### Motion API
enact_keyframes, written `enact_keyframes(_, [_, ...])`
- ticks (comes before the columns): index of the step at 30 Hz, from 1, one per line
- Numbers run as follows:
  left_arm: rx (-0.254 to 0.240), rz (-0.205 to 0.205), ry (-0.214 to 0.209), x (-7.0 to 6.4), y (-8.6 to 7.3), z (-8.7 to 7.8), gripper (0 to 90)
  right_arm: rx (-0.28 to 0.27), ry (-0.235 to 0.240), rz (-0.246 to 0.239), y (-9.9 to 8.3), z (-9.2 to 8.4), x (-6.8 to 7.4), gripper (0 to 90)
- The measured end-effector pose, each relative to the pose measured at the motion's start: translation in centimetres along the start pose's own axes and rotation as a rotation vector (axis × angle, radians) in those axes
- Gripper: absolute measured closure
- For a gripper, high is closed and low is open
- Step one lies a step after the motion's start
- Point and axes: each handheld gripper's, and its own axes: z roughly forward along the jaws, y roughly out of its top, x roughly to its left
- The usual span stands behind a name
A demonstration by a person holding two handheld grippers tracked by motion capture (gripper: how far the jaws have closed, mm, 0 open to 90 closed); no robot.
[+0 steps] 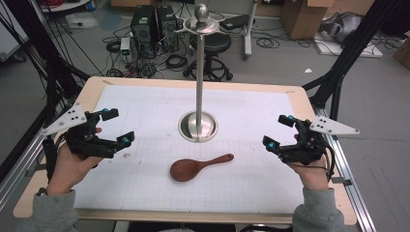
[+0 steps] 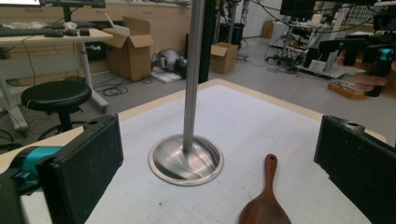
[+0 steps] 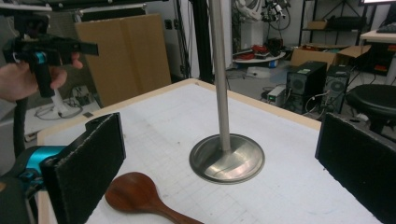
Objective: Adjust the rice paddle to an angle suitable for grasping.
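Note:
A dark wooden spoon [image 1: 196, 167] lies flat on the white gridded mat, bowl to the left, handle pointing right; it also shows in the left gripper view as the spoon [image 2: 265, 200] and in the right gripper view as the spoon [image 3: 137, 195]. Behind it rises a steel stand [image 1: 198, 92] with a round base and a ball on top. My left gripper [image 1: 117, 127] hovers at the table's left, jaws wide apart and holding nothing. My right gripper [image 1: 278, 131] hovers at the right, also open and holding nothing. Both point toward the stand [image 2: 187, 157], seen too as the stand [image 3: 227, 156].
The wooden table edge [image 1: 193, 215] frames the mat [image 1: 251, 116]. Beyond the table stand a black stool [image 1: 211, 44], computer towers [image 1: 153, 28], cables and cardboard boxes [image 1: 303, 15]. Black frame legs [image 1: 348, 53] flank both sides.

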Motion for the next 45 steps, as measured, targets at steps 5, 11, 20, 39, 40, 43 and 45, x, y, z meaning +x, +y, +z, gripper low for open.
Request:
enact_keyframes(5, [0.001, 0.001, 0.006, -0.2, -0.1, -0.2, 1.7, 0.002, 0.004, -0.014, 0.0, 0.9, 0.3, 0.2])
enact_keyframes(11, [0.009, -0.011, 0.014, 0.0, -0.5, -0.5, 1.8, 0.007, 0.065, -0.025, -0.1, 2.4, 1.2, 25.7])
enact_keyframes(20, [0.020, -0.017, 0.028, 0.1, -1.0, -0.8, 1.8, 0.082, 0.096, -0.051, -0.9, 5.5, 2.7, 62.4])
enact_keyframes(39, [0.031, -0.026, 0.037, 0.1, -1.5, -1.5, 1.8, 0.142, 0.135, -0.110, -2.3, 11.4, 5.1, 89.1])
enact_keyframes(40, [0.032, -0.027, 0.036, 0.1, -1.5, -1.5, 1.7, 0.150, 0.136, -0.110, -2.4, 11.8, 5.3, 89.1])
enact_keyframes(43, [0.035, -0.028, 0.037, 0.1, -1.5, -1.6, 1.8, 0.167, 0.149, -0.117, -2.6, 12.7, 5.7, 89.2])
enact_keyframes(45, [0.037, -0.030, 0.039, 0.1, -1.6, -1.7, 1.7, 0.172, 0.161, -0.124, -2.8, 13.3, 6.0, 89.2])
